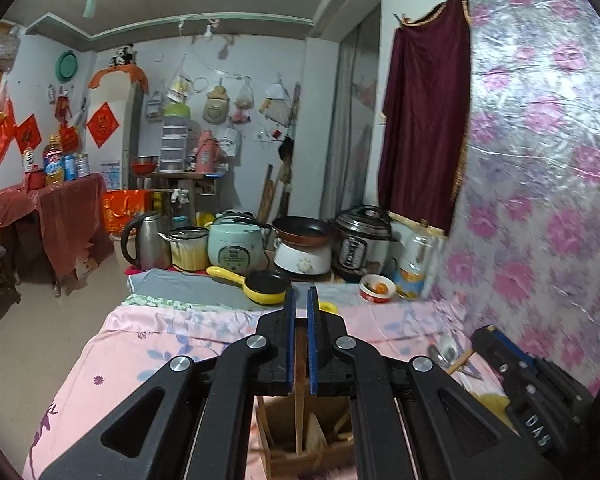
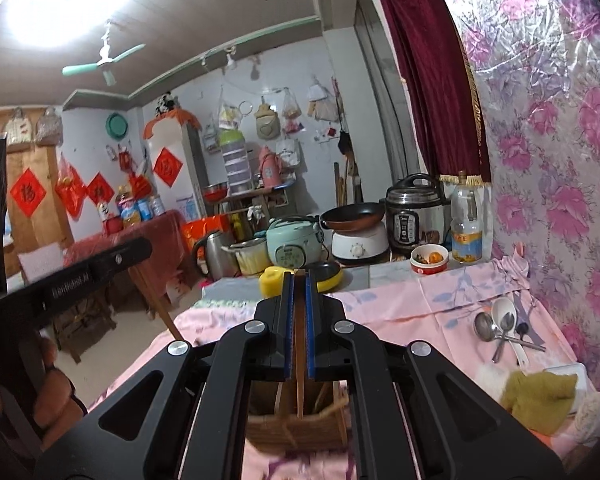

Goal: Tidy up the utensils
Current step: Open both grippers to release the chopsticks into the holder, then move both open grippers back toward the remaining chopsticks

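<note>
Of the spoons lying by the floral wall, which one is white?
The ceramic soup spoon, with the broad pale bowl. The spoons beside it are metal: a round ladle-like one on its left and a slim one lying across it.

The table carries a pink floral cloth (image 2: 440, 300). Right of the right gripper (image 2: 299, 280), spoons (image 2: 500, 326) and an olive rag (image 2: 540, 396) lie on it; a wooden holder (image 2: 296, 424) stands beneath.

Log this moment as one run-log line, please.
left gripper: shut on wooden holder wall | right gripper: shut on wooden holder wall | wooden utensil holder: below both | spoons: on pink cloth
</note>
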